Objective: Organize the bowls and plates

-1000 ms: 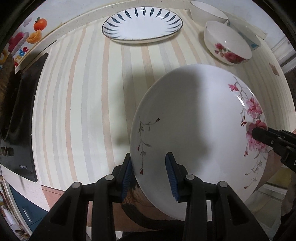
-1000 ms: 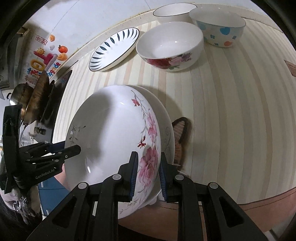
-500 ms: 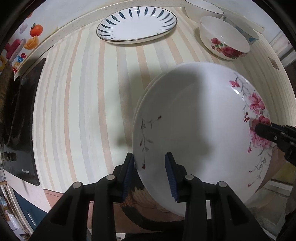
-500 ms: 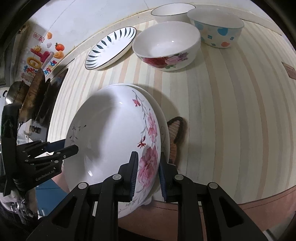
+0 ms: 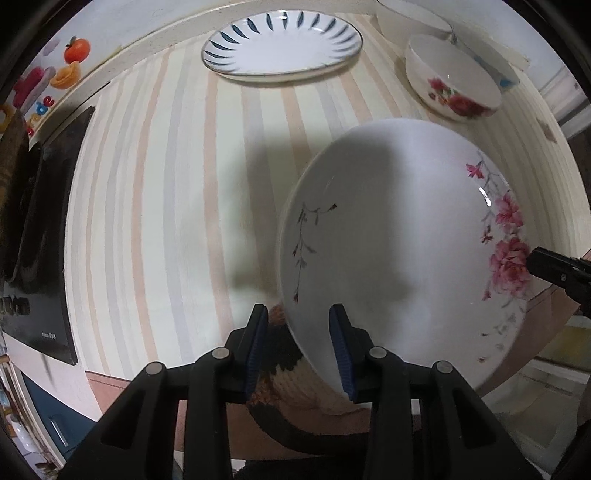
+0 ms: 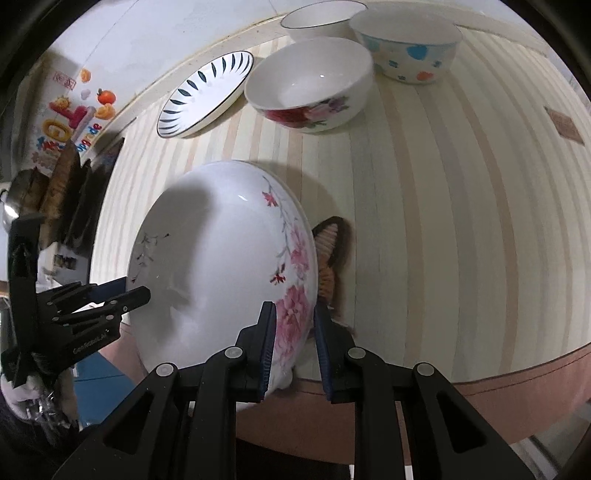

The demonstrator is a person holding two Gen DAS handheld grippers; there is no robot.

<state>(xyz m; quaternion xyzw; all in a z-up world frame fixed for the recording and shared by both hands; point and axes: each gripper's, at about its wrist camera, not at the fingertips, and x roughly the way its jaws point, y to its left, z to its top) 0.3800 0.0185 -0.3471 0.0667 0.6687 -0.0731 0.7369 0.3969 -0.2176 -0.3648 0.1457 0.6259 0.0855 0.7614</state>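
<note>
The flowered plate point(image 5: 399, 236) is white and glossy, shallow with an upturned rim. One side carries a spray of pink blossoms on thin grey stems, and the opposite side a fine drooping twig with small dark red buds. It sits at the near edge of the striped worktop point(image 5: 155, 206), partly overhanging that edge, and is tilted so its inner face shows in both views.

The left claw point(image 5: 299, 343) straddles the plate's rim at the twig side, one blue-padded finger under the plate and one over its inner face; whether the pads actually press the rim I cannot tell. The right claw point(image 6: 293, 339) has its fingers either side of the rim at the blossom side, the inner pad lying against the pink flowers, and appears to be pinching the plate there.

Beyond the flowered plate, toward the wall, lies a white plate with dark blue leaf strokes point(image 6: 207, 98) around its rim. Just beside that plate stands a white bowl with red roses point(image 6: 310, 86) on its outer wall. Past this bowl are a bowl with blue and orange hearts point(image 6: 406, 51) and a plain white bowl point(image 6: 321, 20) with a dark rim line. A butterfly-shaped mat point(image 6: 328, 266) peeks out from under the flowered plate.
</note>
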